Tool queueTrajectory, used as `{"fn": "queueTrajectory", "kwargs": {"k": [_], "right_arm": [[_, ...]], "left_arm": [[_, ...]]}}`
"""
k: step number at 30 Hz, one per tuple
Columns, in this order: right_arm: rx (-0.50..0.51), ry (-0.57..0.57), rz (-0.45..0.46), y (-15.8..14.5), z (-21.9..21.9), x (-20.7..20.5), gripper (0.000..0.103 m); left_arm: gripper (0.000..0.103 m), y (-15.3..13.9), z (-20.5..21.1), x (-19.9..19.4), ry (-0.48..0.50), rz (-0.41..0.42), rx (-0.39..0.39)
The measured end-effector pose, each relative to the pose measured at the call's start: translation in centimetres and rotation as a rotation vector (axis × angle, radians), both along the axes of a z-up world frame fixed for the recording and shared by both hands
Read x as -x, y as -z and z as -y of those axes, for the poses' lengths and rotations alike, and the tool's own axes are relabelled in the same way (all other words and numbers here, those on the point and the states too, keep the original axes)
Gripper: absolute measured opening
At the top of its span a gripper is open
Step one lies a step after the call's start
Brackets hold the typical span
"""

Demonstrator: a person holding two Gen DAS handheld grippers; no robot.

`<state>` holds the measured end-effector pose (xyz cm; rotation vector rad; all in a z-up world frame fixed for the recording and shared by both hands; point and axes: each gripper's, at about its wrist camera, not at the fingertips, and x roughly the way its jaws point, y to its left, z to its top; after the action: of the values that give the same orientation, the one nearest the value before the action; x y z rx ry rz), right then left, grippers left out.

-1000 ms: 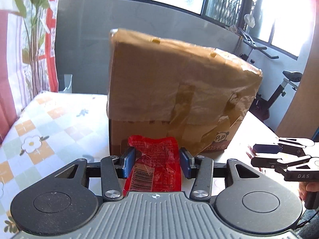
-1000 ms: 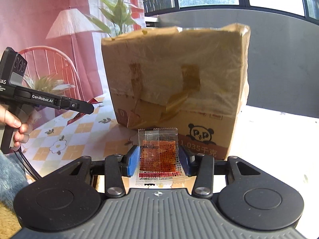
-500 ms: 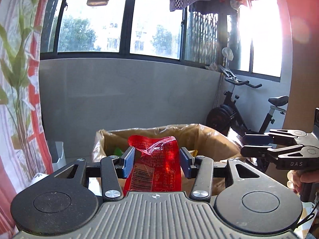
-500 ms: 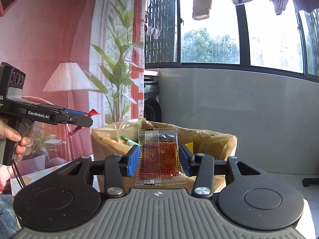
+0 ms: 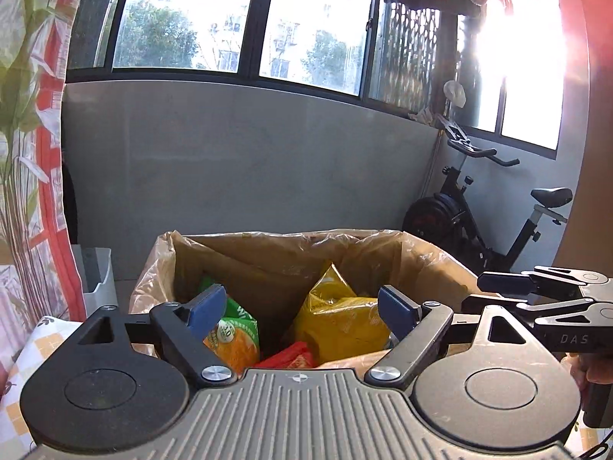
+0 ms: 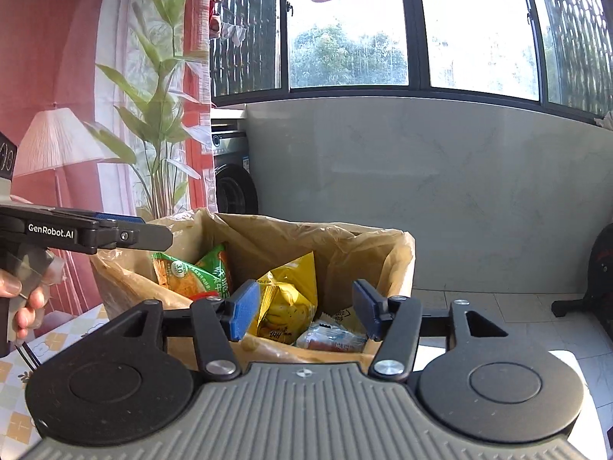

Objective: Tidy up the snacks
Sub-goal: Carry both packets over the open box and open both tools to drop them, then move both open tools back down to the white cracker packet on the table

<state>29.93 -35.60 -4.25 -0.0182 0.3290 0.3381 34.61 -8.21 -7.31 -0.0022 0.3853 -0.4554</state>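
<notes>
Both grippers hang over the open box [image 5: 433, 264], and both have their fingers spread wide with nothing between them. The left gripper [image 5: 302, 312] looks down at a red packet [image 5: 287, 358] lying low in the box, between an orange and green bag [image 5: 233, 339] and a big yellow bag [image 5: 337, 322]. The right gripper [image 6: 300, 314] sees the same yellow bag, the orange and green bag leaning on the far wall, and a small pale packet [image 6: 331, 339] near the front. So the snacks are inside the box, which stands on the checked surface [image 6: 57, 345]. What could go wrong now? The two grippers are close together over one box, so they may bump if both pull back at once. The thin plastic liner [image 6: 387, 253] sticks up around the rim, and a finger that dips low could catch it and tug the box. The tall bags only lean, so a knock could tip them over.
</notes>
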Motion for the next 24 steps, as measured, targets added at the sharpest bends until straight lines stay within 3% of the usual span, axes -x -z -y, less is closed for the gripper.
{"fn": "queueTrajectory", "kwargs": {"k": [8,11,14,17,23,24], "right_arm": [[-0.08,-0.03,0.015,0.0,0.3,4.6,0.058],[-0.079,-0.051,0.026,0.4,-0.7,6.7,0.06],[-0.089,-0.07,0.021,1.4,-1.7,8.4,0.062],[-0.087,-0.092,-0.031,3.2,-3.1,9.6,0.063],[-0.043,-0.147,-0.227,8.8,-5.9,11.0,0.063],[-0.024,-0.162,-0.256,9.5,-6.4,11.2,0.067]], "left_arm": [[0.088,-0.7,-3.0,4.0,0.027,0.013,-0.01],[0.088,-0.2,-4.2,5.7,0.031,0.006,-0.002],[0.088,1.0,-4.4,7.1,0.026,0.003,-0.042],[0.088,2.9,-5.1,8.6,0.026,-0.03,-0.066],[0.088,7.0,-6.1,10.1,-0.001,-0.111,-0.071],[0.088,7.4,-6.2,10.2,-0.006,-0.119,-0.072]]}}
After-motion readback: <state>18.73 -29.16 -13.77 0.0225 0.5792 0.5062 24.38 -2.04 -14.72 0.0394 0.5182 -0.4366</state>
